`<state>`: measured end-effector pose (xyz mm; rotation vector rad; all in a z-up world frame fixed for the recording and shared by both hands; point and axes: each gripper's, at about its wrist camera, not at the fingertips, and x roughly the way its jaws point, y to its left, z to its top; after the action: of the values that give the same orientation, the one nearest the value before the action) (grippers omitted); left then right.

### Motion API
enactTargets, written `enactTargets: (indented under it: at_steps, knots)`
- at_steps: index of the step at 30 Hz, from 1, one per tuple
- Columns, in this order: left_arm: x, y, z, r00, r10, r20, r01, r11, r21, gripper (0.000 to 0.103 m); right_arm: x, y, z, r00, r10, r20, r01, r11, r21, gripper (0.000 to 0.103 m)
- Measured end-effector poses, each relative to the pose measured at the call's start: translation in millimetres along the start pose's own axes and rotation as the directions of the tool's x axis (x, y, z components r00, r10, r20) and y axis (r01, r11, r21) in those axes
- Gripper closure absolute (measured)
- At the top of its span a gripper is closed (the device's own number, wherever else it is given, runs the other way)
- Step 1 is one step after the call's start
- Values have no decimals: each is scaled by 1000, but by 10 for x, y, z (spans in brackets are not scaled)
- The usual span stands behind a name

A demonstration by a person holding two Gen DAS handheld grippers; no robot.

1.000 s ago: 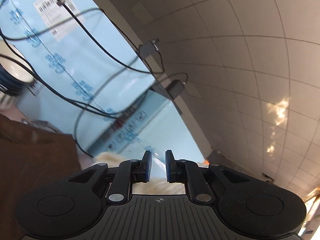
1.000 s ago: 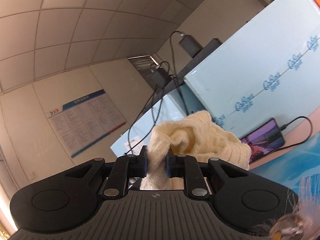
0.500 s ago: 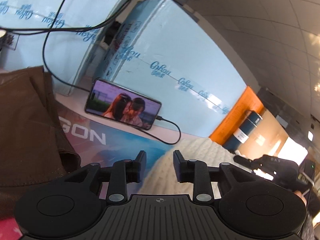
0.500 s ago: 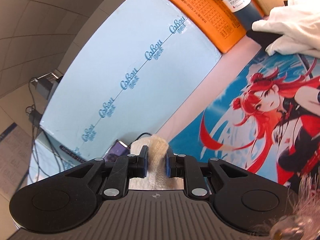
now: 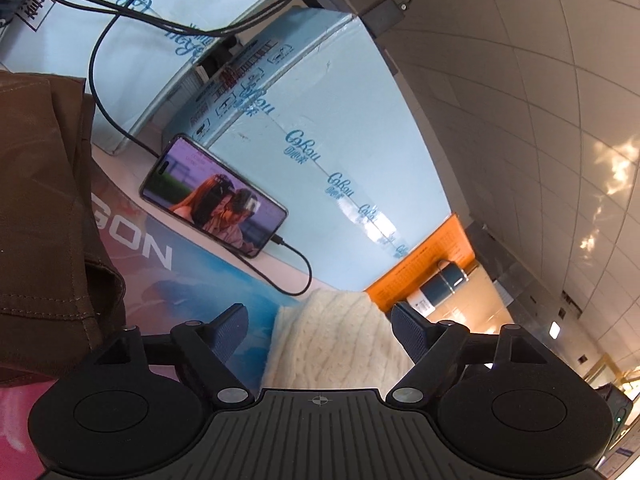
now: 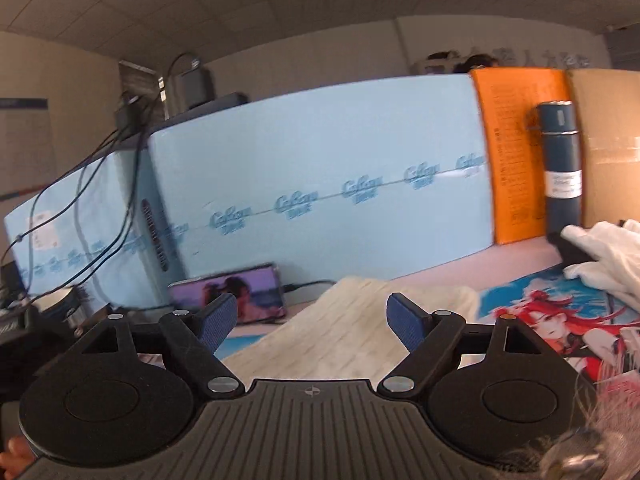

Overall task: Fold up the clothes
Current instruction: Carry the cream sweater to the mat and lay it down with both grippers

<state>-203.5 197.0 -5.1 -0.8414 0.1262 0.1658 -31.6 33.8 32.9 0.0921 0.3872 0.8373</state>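
From the left, brown cloth (image 5: pixel 44 216) crowded the left tongs (image 5: pixel 319 320), both tongs' jaws were opening wide, pads clear of the cream knit (image 6: pixel 352 320) lying between them on the surface (image 6: pixel 472 264), boxes (image 6: pixel 320 184) walling the far edge beyond the right tongs (image 6: pixel 308 320).

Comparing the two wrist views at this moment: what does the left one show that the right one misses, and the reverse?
Left wrist only: a brown garment lying at the left edge.
Right wrist only: a white-gloved hand at the right edge and a paper cup at the left.
Both: the cream knit sweater on the printed mat, the playing phone, light blue boxes, a dark bottle, and each gripper's fingers opening with no grip on the knit.
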Motion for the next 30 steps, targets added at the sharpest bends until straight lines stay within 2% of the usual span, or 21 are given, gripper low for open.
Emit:
enactTargets:
  at_steps: [1, 3, 7, 9, 11, 14, 16, 19, 21, 24, 27, 30]
  knots:
    - [-28, -10, 8, 1000, -7, 17, 7, 1000, 2, 22, 71, 123, -49, 995, 74, -70, -76, 997, -21, 22]
    - [-81, -35, 23, 998, -21, 53, 20, 1000, 9, 20, 188, 334, -166, 974, 143, -178, -156, 986, -60, 22]
    - [-115, -62, 30, 996, -38, 75, 36, 999, 26, 13, 391, 586, -336, 944, 141, -299, -190, 972, -139, 22]
    - [-90, -79, 18, 998, -24, 65, 21, 999, 46, 12, 481, 590, -387, 938, 127, -324, -181, 973, -144, 22]
    - [-82, -82, 12, 998, -19, 62, 16, 998, 56, 12, 472, 601, -430, 941, 121, -315, -179, 970, -163, 23]
    - [-81, -71, 6, 998, -21, 63, 18, 998, 57, 12, 431, 479, -432, 948, 131, -289, -166, 981, -101, 34]
    - [-78, -65, 1, 998, -24, 60, 21, 998, 60, 11, 399, 345, -410, 949, 156, -275, -164, 986, -7, 56]
    - [-48, -70, -23, 999, -21, 41, 18, 997, 73, 10, 353, 125, -368, 946, 201, -253, -164, 974, 159, 81]
    - [-17, -87, -49, 1000, -9, 24, 7, 996, 92, 10, 296, -29, -365, 947, 236, -216, -173, 946, 274, 86]
    - [43, -147, -102, 1000, 17, -8, -15, 989, 148, 9, 152, -284, -363, 947, 301, -112, -223, 867, 446, 87]
    - [139, -227, -180, 995, 78, -54, -64, 971, 230, 9, -88, -471, -339, 965, 263, 5, -228, 826, 515, 89]
    - [277, -289, -283, 980, 150, -127, -102, 942, 319, 9, -376, -603, -322, 966, 232, 113, -256, 816, 518, 89]
